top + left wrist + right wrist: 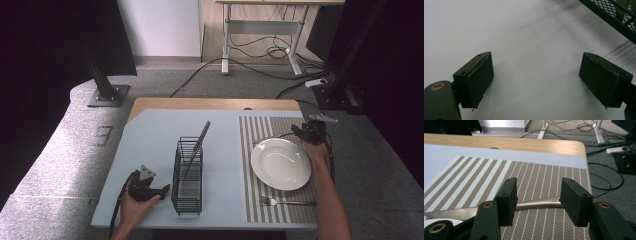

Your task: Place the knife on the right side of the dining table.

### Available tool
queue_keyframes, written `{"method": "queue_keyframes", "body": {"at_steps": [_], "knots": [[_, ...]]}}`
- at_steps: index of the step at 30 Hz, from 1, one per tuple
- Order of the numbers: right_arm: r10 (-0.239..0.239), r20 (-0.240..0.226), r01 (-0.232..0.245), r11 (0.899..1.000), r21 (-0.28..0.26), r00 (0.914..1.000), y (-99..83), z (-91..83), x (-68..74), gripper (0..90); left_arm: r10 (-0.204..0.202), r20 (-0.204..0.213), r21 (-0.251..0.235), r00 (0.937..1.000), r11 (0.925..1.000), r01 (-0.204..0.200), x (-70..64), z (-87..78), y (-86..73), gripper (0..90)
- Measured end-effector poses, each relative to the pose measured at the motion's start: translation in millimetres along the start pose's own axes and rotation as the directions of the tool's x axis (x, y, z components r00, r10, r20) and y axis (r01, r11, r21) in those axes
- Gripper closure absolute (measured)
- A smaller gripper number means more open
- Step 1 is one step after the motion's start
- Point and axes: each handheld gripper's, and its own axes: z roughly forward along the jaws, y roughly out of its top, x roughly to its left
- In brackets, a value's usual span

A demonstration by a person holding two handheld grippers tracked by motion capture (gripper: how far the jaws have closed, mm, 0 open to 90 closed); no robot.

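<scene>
the right hand-held gripper [311, 131] is held out over the far right corner of the striped placemat [260, 130], the forearm running up the right edge of the bench [150, 135] past the white plate [280, 163]. in the right gripper view its jaws stand apart, one on each side of the handle of a table knife [534, 205] that lies flat on the mat, and neither pad touches the metal. the knife lies just beyond the plate's far rim, handle toward the right edge of the mat; its blade runs off behind the left jaw and its tip is cut off at the picture's edge.

the left hand-held gripper [150, 189] sits low on the near left of the bench, the hand wrapped around it from below, pointing toward the black wire cutlery rack [187, 175] just beside it. in the left gripper view its jaws are wide apart over bare bench with nothing between them, and a corner of the rack's mesh shows at the upper right, blurred.

a long grey utensil [197, 147] leans in the rack, its lower end hidden by the wires, so what it is cannot be told. a fork [285, 202] lies on the mat near the plate's near side.
</scene>
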Motion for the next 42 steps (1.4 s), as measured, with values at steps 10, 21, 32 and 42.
{"method": "queue_keyframes", "body": {"at_steps": [10, 21, 32, 42], "knots": [[-0.077, -0.01, 0.077, 0.995, 0.069, 0.997, 6.8, -0.8, -6.2, 43.6, 0.0, 0.0, 0.001, 1.0, 1.0, 0.0, 0.1, 0.0, 0.0, 12.0], [-0.065, -0.034, 0.068, 0.993, 0.099, 0.9973, 13.7, 29.9, -14.8, 42.3, -0.001, 0.0, 0.001, 1.0, 1.0, 0.001, 0.1, 0.0, 0.0, 11.9], [-0.005, -0.064, 0.016, 0.984, 0.179, 0.9979, 2.1, 62.7, -31.6, 41.9, 0.0, -0.002, 0.0, 1.0, 1.0, 0.0, -0.1, 0.0, 0.0, 11.9], [0.027, -0.041, -0.017, 0.975, 0.222, 0.9988, 0.9, 56.3, -30.0, 41.9, 0.0, -0.001, 0.0, 1.0, 1.0, 0.0, -0.1, 0.0, -0.1, 11.9]]}}
